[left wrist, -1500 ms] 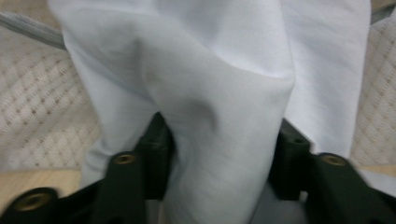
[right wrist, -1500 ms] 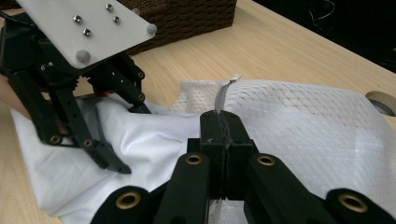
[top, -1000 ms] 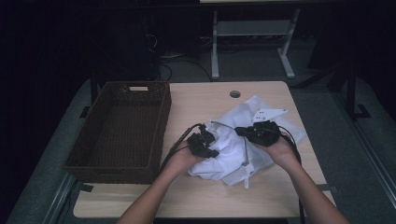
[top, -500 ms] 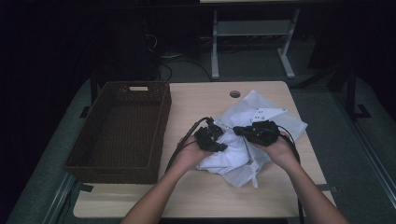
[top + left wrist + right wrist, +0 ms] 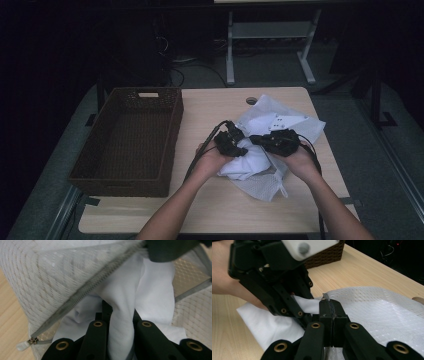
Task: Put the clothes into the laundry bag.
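A white mesh laundry bag (image 5: 280,122) lies on the right half of the table. My right gripper (image 5: 332,310) is shut on the bag's zipper edge (image 5: 95,287) and holds it up; in the high view the right gripper (image 5: 260,140) points left. My left gripper (image 5: 121,315) is shut on a fold of white cloth (image 5: 155,290) at the bag's mouth. Seen from above, the left gripper (image 5: 236,146) sits right beside the right one. The cloth (image 5: 269,325) bunches under the left hand. The zipper pull (image 5: 31,341) hangs at the bag's lower edge.
A dark wicker basket (image 5: 172,135) stands on the left of the wooden table (image 5: 210,200), with nothing in it. A round cable hole (image 5: 251,100) sits near the far edge. Beyond the table are a white desk frame (image 5: 270,35) and dark floor.
My left gripper has moved right and a little up with the white cloth, closing in on the right gripper at the bag's opening. The right gripper has stayed put.
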Demonstrator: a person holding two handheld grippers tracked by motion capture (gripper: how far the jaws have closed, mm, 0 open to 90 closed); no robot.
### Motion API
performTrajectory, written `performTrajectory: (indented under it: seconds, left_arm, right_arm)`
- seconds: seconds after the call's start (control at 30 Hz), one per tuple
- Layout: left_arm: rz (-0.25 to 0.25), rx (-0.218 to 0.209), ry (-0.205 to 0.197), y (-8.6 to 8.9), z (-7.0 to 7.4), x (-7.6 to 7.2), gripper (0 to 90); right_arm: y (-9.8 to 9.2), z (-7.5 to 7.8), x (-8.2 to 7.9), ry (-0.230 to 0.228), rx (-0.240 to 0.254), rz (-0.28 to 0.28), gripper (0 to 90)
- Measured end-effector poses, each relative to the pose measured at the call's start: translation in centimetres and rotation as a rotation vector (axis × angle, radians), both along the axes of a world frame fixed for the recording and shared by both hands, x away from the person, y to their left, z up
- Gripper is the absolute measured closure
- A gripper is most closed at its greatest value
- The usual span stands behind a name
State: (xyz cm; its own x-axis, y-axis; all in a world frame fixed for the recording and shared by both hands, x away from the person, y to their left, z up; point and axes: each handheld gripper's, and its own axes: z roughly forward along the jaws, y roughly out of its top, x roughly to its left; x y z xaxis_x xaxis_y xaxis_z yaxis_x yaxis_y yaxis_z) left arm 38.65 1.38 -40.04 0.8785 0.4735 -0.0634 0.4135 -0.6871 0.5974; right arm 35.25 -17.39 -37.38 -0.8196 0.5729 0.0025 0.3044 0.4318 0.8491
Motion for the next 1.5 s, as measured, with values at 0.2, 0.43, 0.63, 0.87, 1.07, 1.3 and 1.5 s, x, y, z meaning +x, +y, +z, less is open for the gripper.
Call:
performTrajectory:
  seconds: [0.2,0.43,0.63,0.87,1.07,1.3,1.5]
  left_arm:
    - [0.007,0.036,-0.019,-0.2,-0.9,0.3,66.4]
    - [-0.003,0.015,-0.005,1.0,-0.7,-0.5,39.8]
    - [0.007,-0.003,-0.006,2.9,0.3,-1.8,23.9]
    - [0.02,-0.024,-0.008,5.3,0.6,-3.2,16.6]
    - [0.019,0.008,0.023,6.7,-0.5,-4.2,14.2]
    - [0.015,0.05,0.076,7.8,-2.5,-5.0,14.0]
    - [0.016,0.076,0.084,8.3,-3.2,-4.9,21.1]
  right_arm:
    - [-0.3,-0.1,0.1,-0.003,-0.004,-0.008,88.7]
    - [-0.7,-0.2,0.3,0.001,-0.002,-0.025,88.7]
    - [-0.8,-0.3,0.4,0.006,-0.003,-0.034,88.7]
    - [-0.9,-0.4,0.5,0.007,-0.009,-0.038,88.6]
    - [-1.0,-0.6,0.5,0.011,-0.014,-0.041,88.6]
    - [-1.2,-0.8,0.5,0.013,-0.015,-0.044,88.1]
    - [-1.2,-0.8,0.5,0.01,-0.021,-0.044,88.4]
